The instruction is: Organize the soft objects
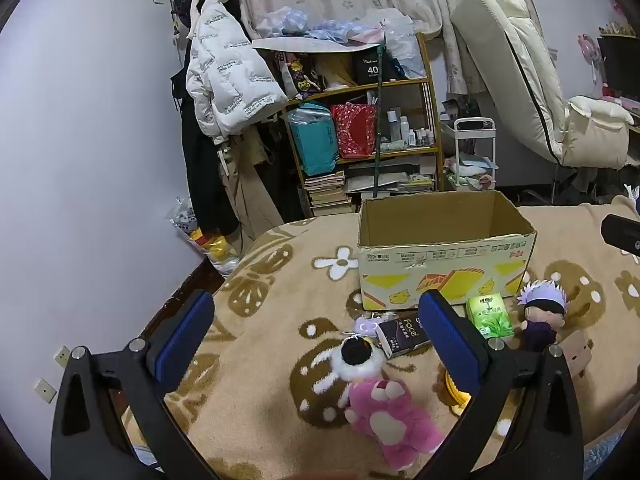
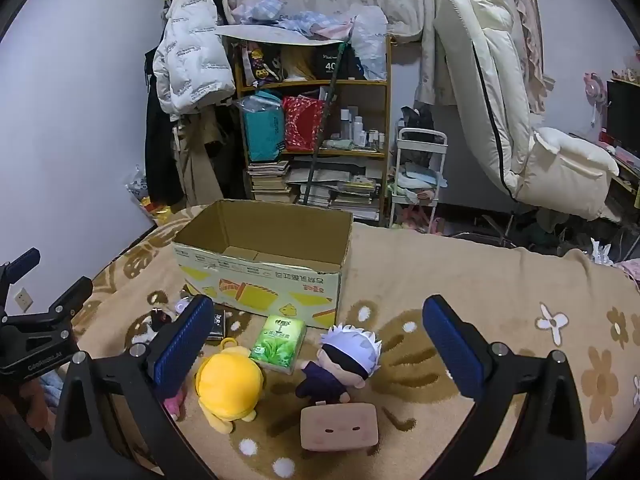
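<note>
I see both tongs released: left gripper (image 1: 316, 326) over the pink plush (image 1: 390, 420), right gripper (image 2: 316, 330) over the white-haired doll (image 2: 344, 360), mid-blanket (image 2: 500, 280).

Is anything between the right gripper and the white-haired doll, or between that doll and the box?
Nothing visible blocks the open right gripper from the white-haired doll: it lies between the fingers' line, uncovered. The green tissue pack lies beside it, left, near the box, whose top is open.

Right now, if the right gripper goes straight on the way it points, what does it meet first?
Probably the white-haired doll, which lies between the open right gripper fingers, just ahead of the tan square plush; depth is hard to judge.
</note>
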The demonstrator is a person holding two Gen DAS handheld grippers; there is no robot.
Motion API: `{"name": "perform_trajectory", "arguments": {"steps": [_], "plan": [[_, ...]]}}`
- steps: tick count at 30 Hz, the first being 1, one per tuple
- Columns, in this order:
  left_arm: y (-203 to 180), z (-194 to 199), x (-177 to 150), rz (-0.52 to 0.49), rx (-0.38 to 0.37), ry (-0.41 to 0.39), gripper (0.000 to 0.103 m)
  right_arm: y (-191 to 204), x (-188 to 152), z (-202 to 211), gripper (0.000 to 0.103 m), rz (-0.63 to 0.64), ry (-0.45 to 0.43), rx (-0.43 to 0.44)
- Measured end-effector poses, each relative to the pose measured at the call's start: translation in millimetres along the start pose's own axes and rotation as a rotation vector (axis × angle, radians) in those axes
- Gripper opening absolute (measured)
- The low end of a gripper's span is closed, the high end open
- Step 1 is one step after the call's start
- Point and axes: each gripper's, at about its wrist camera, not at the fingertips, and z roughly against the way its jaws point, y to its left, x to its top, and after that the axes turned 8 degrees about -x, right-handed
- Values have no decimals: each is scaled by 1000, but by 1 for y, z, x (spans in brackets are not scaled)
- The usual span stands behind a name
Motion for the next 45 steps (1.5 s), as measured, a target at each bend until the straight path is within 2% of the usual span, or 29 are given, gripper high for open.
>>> {"name": "perform_trajectory", "arguments": {"steps": [15, 20, 45], "plan": [[-6, 2, -1, 4, 6, -11, 101, 0, 0, -1, 103, -5, 7, -3], [4, 0, -1, 19, 5, -15, 101, 0, 1, 0, 103, -6, 6, -4], [7, 2, 0, 17, 3, -14, 101, -4, -1, 0, 103, -22, 9, -7]]}}
